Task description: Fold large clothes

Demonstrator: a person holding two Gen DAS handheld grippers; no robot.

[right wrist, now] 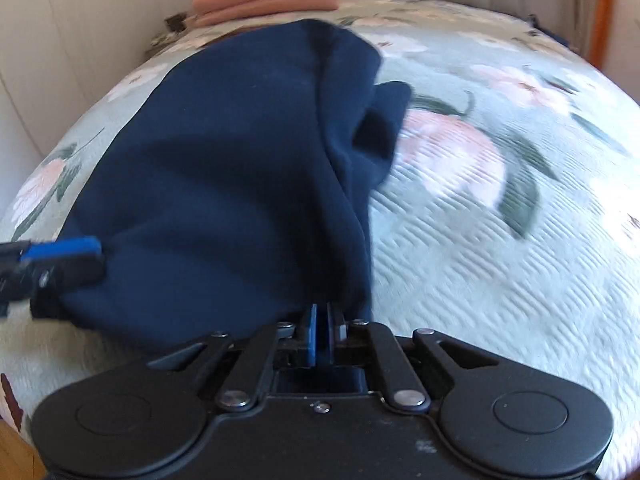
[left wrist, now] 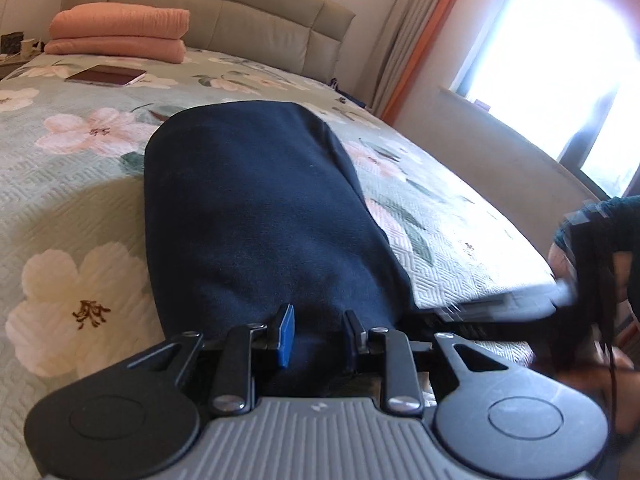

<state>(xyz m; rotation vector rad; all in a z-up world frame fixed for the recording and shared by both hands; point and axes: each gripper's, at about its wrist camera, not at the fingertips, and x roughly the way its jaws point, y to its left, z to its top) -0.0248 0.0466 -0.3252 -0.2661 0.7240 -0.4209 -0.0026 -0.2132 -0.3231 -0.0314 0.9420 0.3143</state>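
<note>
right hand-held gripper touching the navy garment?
Touching. Right wrist view shows the right hand-held gripper with pads closed on the navy garment edge.

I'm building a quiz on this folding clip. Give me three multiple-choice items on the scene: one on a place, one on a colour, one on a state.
1. Where do the folded pink blankets lie?
A. by the headboard
B. on the floor
C. on the windowsill

2. What colour is the garment?
A. red
B. navy
C. white

3. How are the right gripper's jaws?
A. wide open
B. out of view
C. shut on the garment

Key: 1 A, the folded pink blankets sit stacked against the headboard. 2 B, the garment is dark blue. 3 C, the right gripper has its pads together on cloth.
</note>
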